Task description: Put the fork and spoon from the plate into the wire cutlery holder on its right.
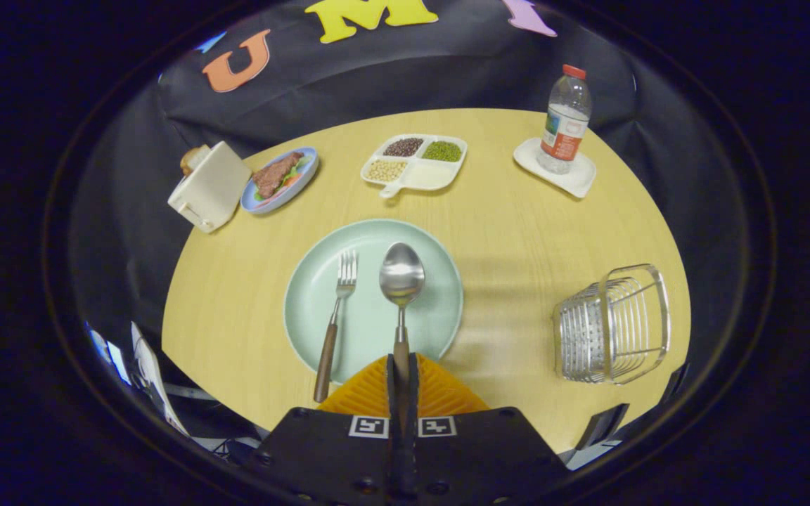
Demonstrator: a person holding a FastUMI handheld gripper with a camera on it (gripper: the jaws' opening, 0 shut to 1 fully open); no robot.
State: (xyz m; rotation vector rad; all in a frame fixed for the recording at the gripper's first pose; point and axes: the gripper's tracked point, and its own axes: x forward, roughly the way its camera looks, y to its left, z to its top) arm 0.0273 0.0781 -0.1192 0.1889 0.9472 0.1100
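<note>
The claw (402,369) was clenched on the spoon (401,281) handle above the plate (440,281); the fork (335,320) lay beside it.

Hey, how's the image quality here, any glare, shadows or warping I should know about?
Gripper view: fisheye bends the table edge into a curve; glare on the spoon bowl; the wire cutlery holder looks sharp; gripper fingers pinch the spoon's handle.

Toaster (208,186), meat dish (280,179), bean tray (415,165), bottle (565,119) on coaster (577,179).
</note>
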